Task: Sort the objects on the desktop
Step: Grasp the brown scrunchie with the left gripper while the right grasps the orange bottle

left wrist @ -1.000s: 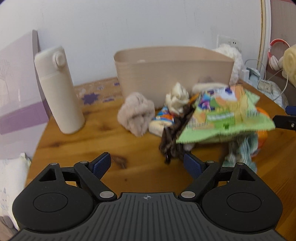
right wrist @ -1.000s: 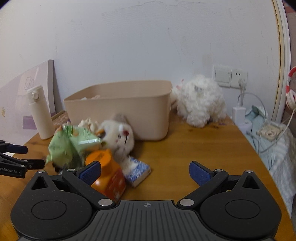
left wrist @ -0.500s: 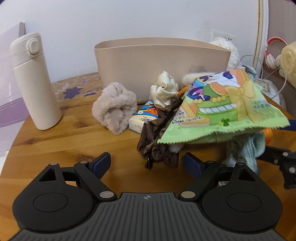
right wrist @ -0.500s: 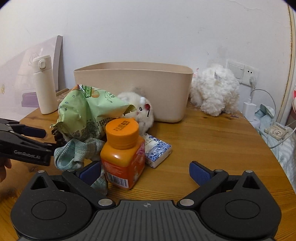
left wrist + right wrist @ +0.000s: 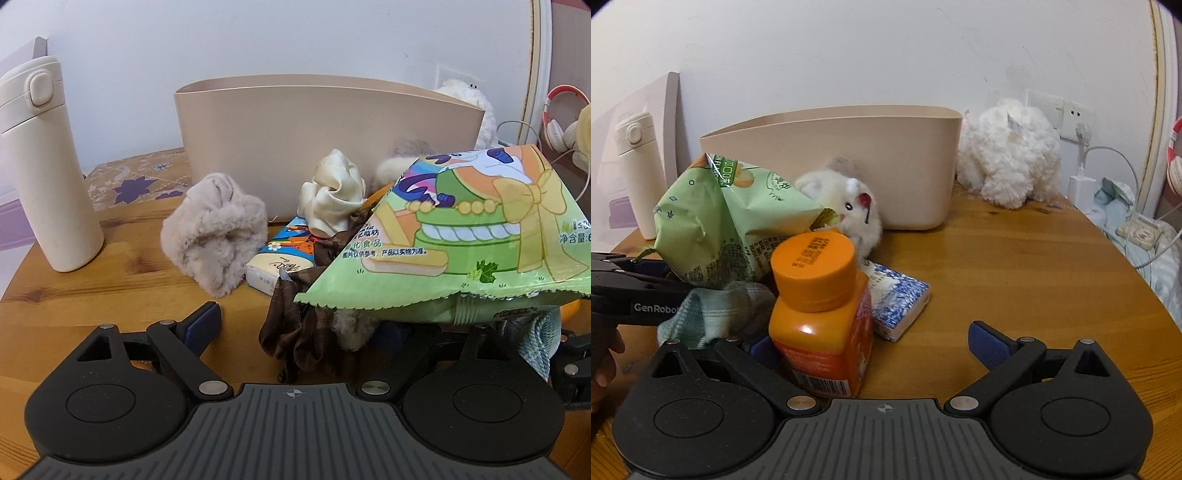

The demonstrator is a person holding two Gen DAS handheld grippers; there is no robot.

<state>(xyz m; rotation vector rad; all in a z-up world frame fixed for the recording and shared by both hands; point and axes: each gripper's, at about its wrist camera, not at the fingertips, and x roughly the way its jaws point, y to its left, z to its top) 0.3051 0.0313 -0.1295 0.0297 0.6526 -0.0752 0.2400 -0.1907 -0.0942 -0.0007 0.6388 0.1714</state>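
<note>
Only the left wrist view shows the furry beige bundle (image 5: 214, 240), the knotted cream cloth (image 5: 332, 195) and the brown fabric (image 5: 303, 325) trailing from under the green snack bag (image 5: 461, 229). Only the right wrist view shows the orange bottle (image 5: 820, 314) whole, the blue-and-white tissue pack (image 5: 897, 302) beyond it to the right, the white toy mouse (image 5: 853, 210) and the fluffy white toy (image 5: 1008, 158) far ahead to the right.

The beige bin (image 5: 325, 147) stands ahead of both grippers, behind the pile; its inside cannot be seen from either view. The cream flask (image 5: 48, 166) stands upright, ahead and to the left of the left gripper.

The left gripper (image 5: 303, 325) is spread wide with the brown fabric between its fingers; its right finger is hidden under the snack bag, and the visible left pad touches nothing. The right gripper (image 5: 871, 343) also stands wide, its jaws having just been closing a little, with the orange bottle between them, right beside the left pad; whether that pad touches the bottle cannot be told, and the right pad is well clear. A pale green sock (image 5: 713, 306) lies just left of the bottle on the wooden table (image 5: 1034, 266).
</note>
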